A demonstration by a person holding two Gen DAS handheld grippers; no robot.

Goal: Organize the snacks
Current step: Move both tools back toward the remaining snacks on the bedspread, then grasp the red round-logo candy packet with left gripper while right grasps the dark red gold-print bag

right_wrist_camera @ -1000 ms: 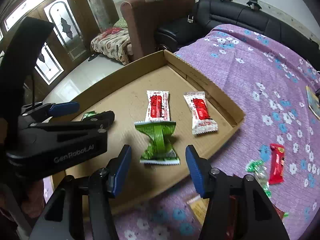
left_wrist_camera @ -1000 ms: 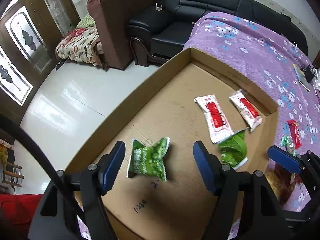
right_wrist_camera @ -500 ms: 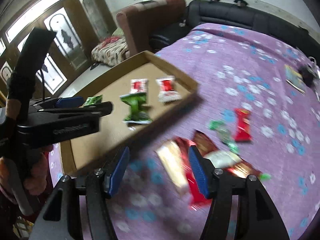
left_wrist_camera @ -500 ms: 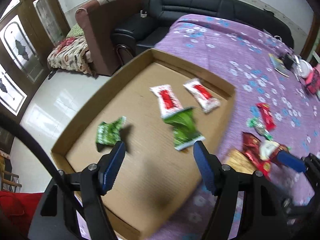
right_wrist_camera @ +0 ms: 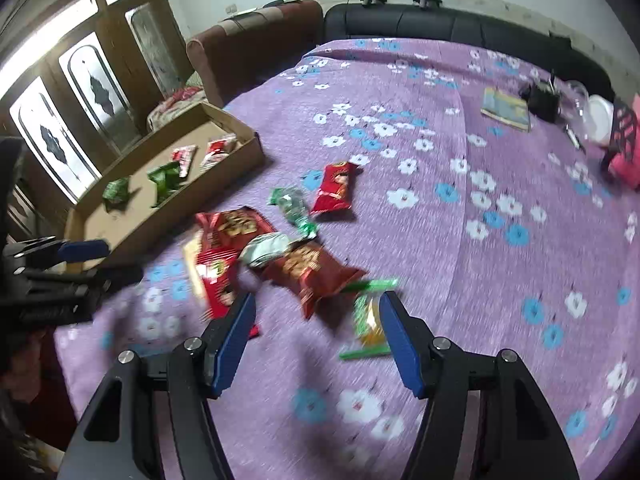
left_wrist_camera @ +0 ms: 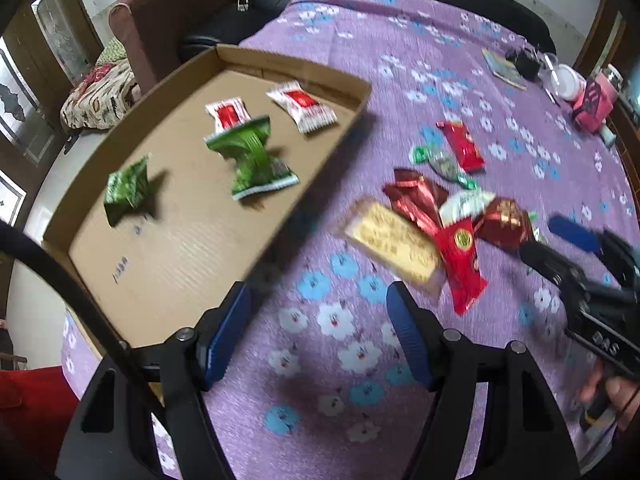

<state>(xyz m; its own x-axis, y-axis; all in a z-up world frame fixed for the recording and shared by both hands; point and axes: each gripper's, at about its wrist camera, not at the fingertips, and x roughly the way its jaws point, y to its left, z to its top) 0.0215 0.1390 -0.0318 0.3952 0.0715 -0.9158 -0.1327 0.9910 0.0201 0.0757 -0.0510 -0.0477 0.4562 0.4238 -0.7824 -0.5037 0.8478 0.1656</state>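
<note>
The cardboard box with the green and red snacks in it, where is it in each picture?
Left wrist view: the cardboard box fills the upper left, close up, with four snack packets inside.
Right wrist view: the same box sits small at the left edge, farther off.
Shared landmark: the pile of loose snacks on the purple flowered cloth, just right of the box in both views.

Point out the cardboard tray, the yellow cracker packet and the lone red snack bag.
cardboard tray (left_wrist_camera: 320, 172): left wrist view, on its near side wall.
yellow cracker packet (left_wrist_camera: 394, 242): left wrist view, middle of the wrapper.
lone red snack bag (right_wrist_camera: 335, 188): right wrist view, centre of its printed face.
</note>
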